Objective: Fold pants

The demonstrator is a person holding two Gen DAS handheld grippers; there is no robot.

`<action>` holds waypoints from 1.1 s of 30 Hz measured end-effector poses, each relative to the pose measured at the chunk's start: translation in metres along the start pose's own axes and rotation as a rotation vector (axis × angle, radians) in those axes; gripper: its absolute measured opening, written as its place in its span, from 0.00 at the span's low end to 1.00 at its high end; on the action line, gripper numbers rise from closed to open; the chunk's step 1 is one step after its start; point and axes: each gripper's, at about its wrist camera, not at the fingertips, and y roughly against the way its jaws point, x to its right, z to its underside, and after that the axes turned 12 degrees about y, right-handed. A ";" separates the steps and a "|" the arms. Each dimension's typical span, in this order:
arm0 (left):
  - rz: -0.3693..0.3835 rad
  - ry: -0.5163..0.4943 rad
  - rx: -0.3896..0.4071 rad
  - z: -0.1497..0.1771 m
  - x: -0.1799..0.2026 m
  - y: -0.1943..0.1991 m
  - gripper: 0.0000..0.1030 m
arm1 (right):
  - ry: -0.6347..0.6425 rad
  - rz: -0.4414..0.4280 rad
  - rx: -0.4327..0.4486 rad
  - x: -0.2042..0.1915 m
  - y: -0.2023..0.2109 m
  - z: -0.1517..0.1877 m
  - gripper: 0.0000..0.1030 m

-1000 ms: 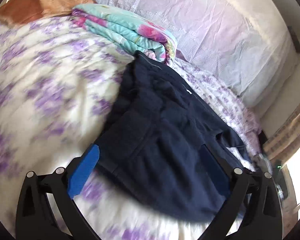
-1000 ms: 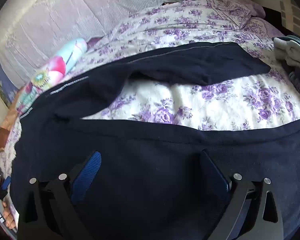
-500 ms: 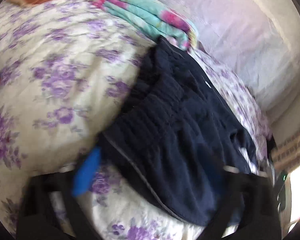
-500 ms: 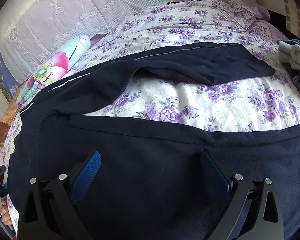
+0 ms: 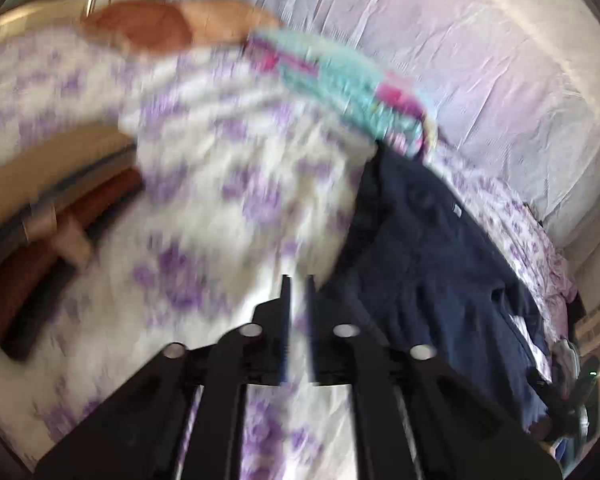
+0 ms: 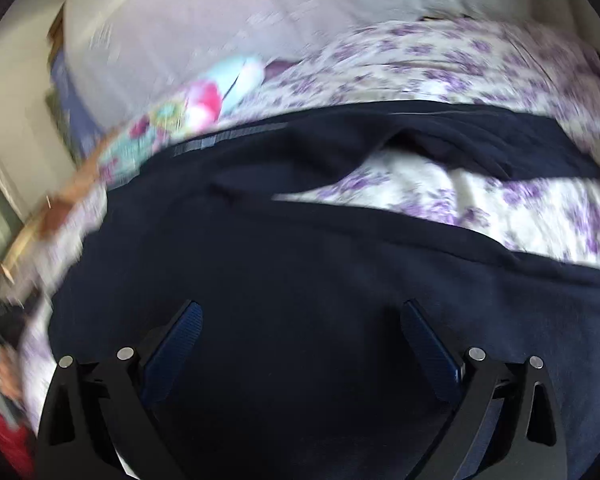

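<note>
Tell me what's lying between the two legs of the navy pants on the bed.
Only bare floral bedsheet shows between the far leg and the near leg of the navy pants; nothing else lies there. That shows in the right wrist view.

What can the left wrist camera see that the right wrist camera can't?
Only the left view shows the left gripper, its jaws closing with nothing between them, over the bedspread beside the pants. Only the right view shows the right gripper, jaws wide over the pants, and both trouser legs spread apart. Both show the pants, the bedspread and the folded blanket.
</note>
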 end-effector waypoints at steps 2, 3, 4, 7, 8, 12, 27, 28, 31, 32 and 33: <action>0.043 0.048 -0.008 0.005 -0.004 0.002 0.65 | 0.037 0.011 -0.003 -0.006 -0.001 -0.002 0.97; 0.036 0.035 0.020 0.006 0.001 0.005 0.67 | 0.036 0.009 0.006 -0.005 0.001 -0.002 0.97; 0.016 -0.018 0.068 0.006 0.015 0.009 0.67 | 0.030 0.002 0.022 -0.004 0.003 -0.001 0.97; 0.027 -0.127 0.145 -0.001 0.053 0.017 0.74 | 0.014 -0.009 0.128 -0.002 0.021 0.003 0.97; 0.052 -0.162 0.158 -0.006 0.075 0.016 0.86 | 0.024 -0.016 0.154 -0.005 0.026 0.003 0.97; 0.061 -0.300 0.017 -0.017 0.141 -0.039 0.95 | 0.094 -0.033 -0.036 -0.016 -0.008 -0.001 0.97; -0.049 -0.362 0.019 -0.062 0.201 -0.123 0.95 | 0.212 0.061 -0.035 -0.049 -0.046 -0.114 0.97; -0.055 -0.315 -0.005 -0.074 0.199 -0.136 0.95 | 0.215 0.084 -0.071 -0.050 -0.064 -0.121 0.97; -0.067 -0.209 -0.075 -0.092 0.183 -0.172 0.95 | 0.184 0.084 -0.257 -0.044 -0.131 -0.113 0.97; -0.067 -0.165 -0.097 -0.095 0.168 -0.184 0.95 | 0.154 0.063 -0.170 -0.038 -0.123 -0.109 0.97; -0.062 -0.131 -0.113 -0.096 0.158 -0.189 0.95 | 0.136 0.026 -0.167 -0.033 -0.119 -0.108 0.97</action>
